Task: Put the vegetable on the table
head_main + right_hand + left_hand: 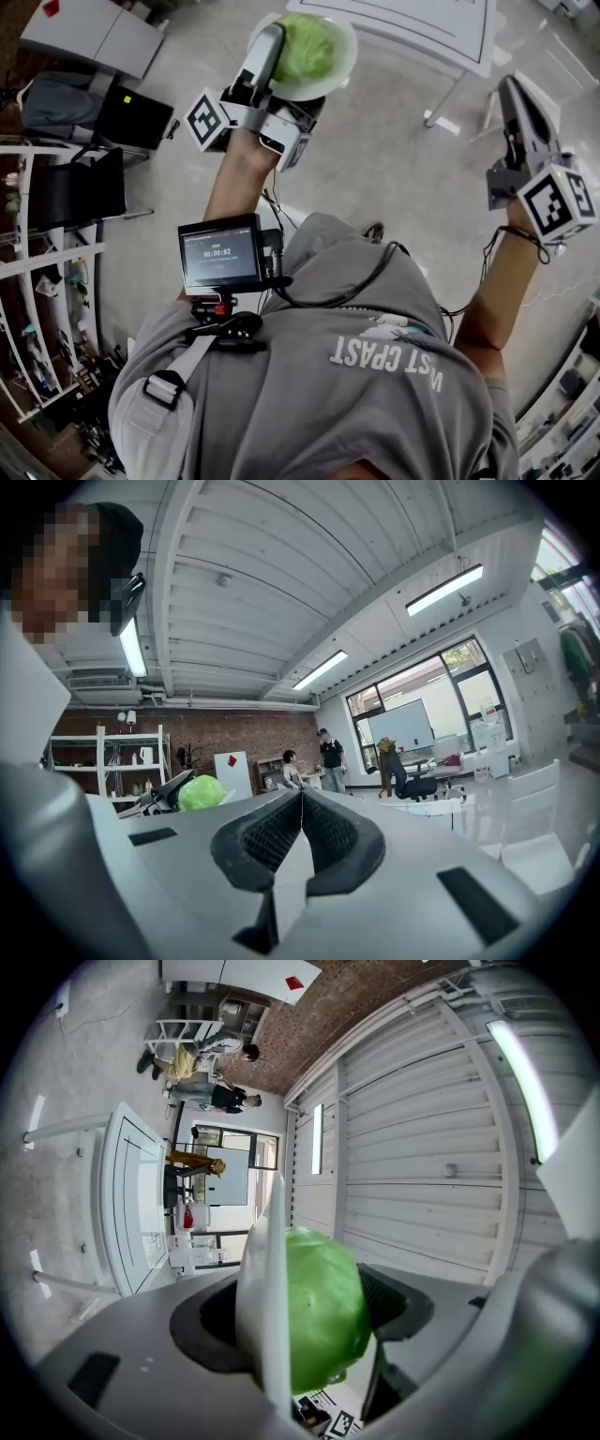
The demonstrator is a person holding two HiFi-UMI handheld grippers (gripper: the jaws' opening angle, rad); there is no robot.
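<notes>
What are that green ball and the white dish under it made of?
Green vegetable: waxy, faintly veined, evenly coloured; a cabbage, possibly a plastic replica. Plate: plain white, thin smooth rim, slight sheen; plastic or glazed ceramic, cannot tell which.

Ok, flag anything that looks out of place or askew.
Nothing spilled or damaged. The left gripper clamps the white plate and the green vegetable on it together, over the floor, short of the table.

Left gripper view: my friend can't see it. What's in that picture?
The jaws clamp a white plate, seen edge-on, with a round green vegetable against it. Behind are a white table and some people far off.
</notes>
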